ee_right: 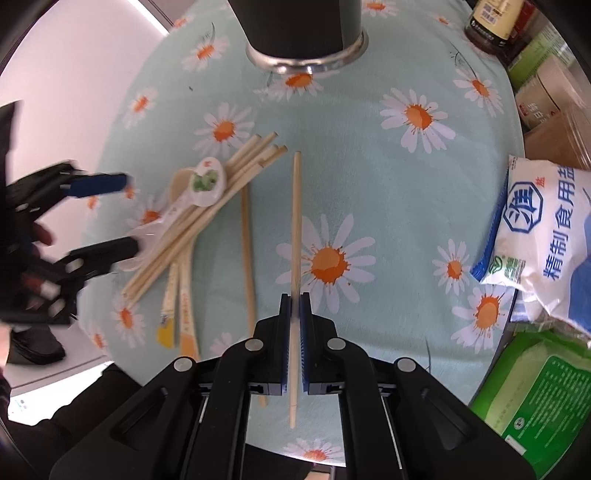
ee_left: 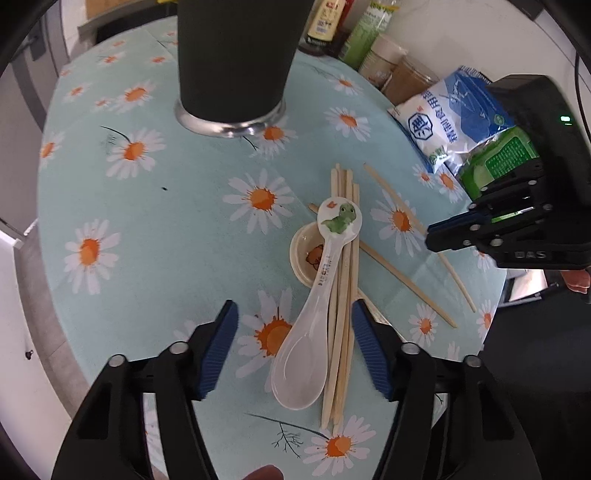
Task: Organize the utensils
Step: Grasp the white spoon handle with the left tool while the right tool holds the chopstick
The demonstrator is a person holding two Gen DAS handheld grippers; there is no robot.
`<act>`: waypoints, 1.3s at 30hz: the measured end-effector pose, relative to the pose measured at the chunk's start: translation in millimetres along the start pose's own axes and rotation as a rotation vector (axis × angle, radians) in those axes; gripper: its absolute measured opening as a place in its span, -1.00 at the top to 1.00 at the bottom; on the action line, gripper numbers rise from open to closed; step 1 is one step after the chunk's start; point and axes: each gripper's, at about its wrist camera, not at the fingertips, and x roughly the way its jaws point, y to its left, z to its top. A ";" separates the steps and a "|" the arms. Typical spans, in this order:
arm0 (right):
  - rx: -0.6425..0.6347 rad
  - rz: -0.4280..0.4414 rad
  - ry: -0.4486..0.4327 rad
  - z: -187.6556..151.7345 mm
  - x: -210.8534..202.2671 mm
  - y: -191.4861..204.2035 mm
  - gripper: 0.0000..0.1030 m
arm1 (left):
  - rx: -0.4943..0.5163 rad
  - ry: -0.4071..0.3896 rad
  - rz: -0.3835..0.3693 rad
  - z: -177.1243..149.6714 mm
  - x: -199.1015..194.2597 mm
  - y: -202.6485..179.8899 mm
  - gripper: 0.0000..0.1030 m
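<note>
Left wrist view: we're holding the left gripper (ee_left: pixel 293 347) wide open, low over the tablecloth (ee_left: pixel 155 206), fingers straddling the white ceramic spoon (ee_left: pixel 314 314) & the bundle of chopsticks (ee_left: pixel 343 295) lying under/beside it. Nothing grasped yet; the jaws are standing apart w/ the spoon bowl between them, prob. because we're lining up a pick on it. The spoon's dinosaur-printed handle end is resting across a second, cream spoon (ee_left: pixel 306 258), so lifting one may be nudging the other. Two loose chopsticks are lying apart to the right, crossing toward the right gripper (ee_left: pixel 443 236). The dark cup (ee_left: pixel 236 62) w/ metal base is standing upright at the far side, well apart from the pile; we're judging it's the holder the utensils are going into.

Right wrist view: we're clamping the right gripper (ee_right: pixel 295 325) on a single chopstick (ee_right: pixel 295 229), pads pinching it nearer its close end, the long part pointing fwd toward the dark cup (ee_right: pixel 306 29). Gripped that way, the stick is prob. easier to tip upright & drop in. Another lone chopstick (ee_right: pixel 247 258) is lying just beside it on the cloth. The pile w/ both spoons is sitting to the left, where the left gripper (ee_right: pixel 110 218) is hovering, blurred. Salt bag (ee_right: pixel 546 236) & green pack (ee_right: pixel 535 398) are crowding the right edge, so we're keeping swings inboard.
</note>
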 end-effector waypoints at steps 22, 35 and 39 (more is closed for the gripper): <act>0.108 0.073 -0.088 -45.4 -29.7 -16.9 0.89 | 0.189 0.156 -0.142 22.6 21.9 -10.9 0.86; 0.081 0.085 -0.096 -30.2 -27.7 -3.2 0.89 | 0.222 0.119 -0.087 25.6 14.6 -13.2 0.96; 0.075 0.092 -0.101 -25.2 -27.7 -1.6 0.89 | 0.208 0.102 -0.080 26.0 11.2 -8.3 0.96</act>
